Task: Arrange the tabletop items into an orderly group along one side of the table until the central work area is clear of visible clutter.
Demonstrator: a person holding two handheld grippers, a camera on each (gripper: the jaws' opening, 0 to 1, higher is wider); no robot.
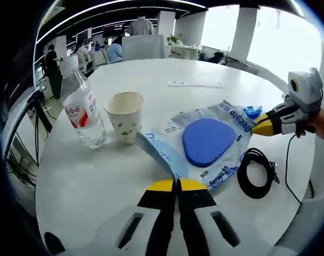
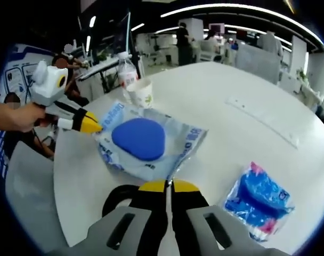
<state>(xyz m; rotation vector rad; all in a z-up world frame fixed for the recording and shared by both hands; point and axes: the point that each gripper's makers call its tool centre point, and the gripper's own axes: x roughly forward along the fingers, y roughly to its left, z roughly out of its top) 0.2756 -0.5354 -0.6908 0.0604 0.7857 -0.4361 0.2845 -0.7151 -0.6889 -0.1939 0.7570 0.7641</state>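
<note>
Office surroundings; white round desk (image 1: 151, 74). Mouse pad packet (image 1: 207, 141) lies centrally, with the water bottle (image 1: 83, 109) and paper cup (image 1: 124, 116) already paired near one edge. Both grippers, left (image 1: 176, 185) and right (image 2: 168, 186), grip the packet's opposite edges, jaws pressed together. Judged next: shift it beside the cup.
</note>
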